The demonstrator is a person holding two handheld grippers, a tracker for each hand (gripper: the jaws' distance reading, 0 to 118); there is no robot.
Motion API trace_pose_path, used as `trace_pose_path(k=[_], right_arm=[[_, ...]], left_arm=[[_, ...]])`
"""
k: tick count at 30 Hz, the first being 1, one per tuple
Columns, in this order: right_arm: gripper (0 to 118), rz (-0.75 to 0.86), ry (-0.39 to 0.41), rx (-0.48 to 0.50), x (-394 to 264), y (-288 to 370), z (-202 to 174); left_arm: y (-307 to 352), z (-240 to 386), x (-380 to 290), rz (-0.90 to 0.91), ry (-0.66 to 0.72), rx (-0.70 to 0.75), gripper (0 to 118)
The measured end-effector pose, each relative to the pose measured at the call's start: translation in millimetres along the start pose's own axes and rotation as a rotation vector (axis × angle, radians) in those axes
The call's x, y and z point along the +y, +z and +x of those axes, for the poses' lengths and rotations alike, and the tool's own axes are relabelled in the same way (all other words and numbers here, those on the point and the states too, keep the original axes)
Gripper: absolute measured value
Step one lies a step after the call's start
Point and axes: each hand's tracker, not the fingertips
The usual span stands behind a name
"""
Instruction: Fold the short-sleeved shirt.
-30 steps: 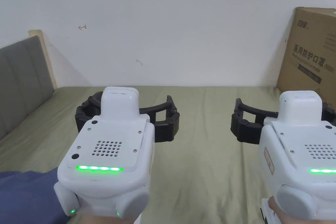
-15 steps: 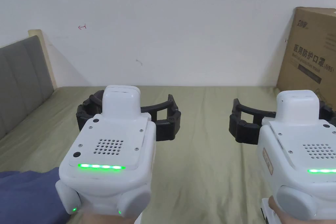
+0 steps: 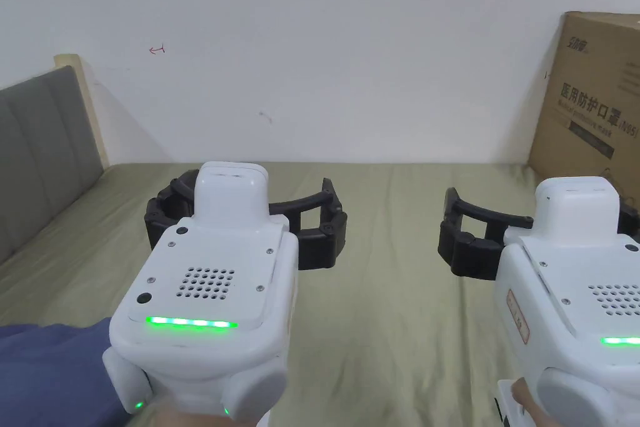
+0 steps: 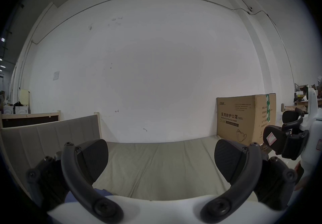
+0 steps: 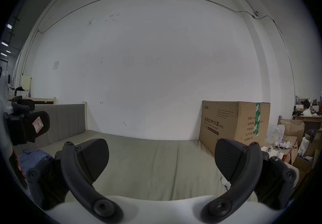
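two grippers are held level above the olive bed sheet [image 3: 387, 297], the left gripper [image 4: 161, 156] and the right gripper [image 5: 162, 156] each with jaws spread wide and nothing between them. the blue short-sleeved shirt [image 3: 50, 372] is seen at the lower left edge of the head view, cut off by the frame and partly hidden behind the left gripper body, so its lay cannot be made out. a cardboard box [image 3: 590, 97] stands at the far right against the wall, cropped by the frame.

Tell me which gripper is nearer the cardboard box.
Right. The right gripper hovers just in front of the box; the left gripper is across the bed, toward the headboard.
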Motion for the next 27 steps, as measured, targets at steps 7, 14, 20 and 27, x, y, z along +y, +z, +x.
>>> trace_pose_path(k=[7, 14, 20, 27], right_arm=[[118, 0.012, 0.02, -0.002, 1, 3, -3], [69, 0.01, -0.016, 0.021, 0, 7, -1], [0, -0.05, -0.05, -0.047, 1, 3, 6], [0, -0.11, -0.071, -0.052, -2, -10, 4]], left_arm=[[1, 1, -1, -0.005, -0.029, 0.003, 118], [-1, 4, -2, -0.074, -0.042, -0.065, 43], [-1, 5, -6, -0.129, -0.034, -0.074, 0], [-5, -15, -12, -0.17, -0.016, -0.051, 0]])
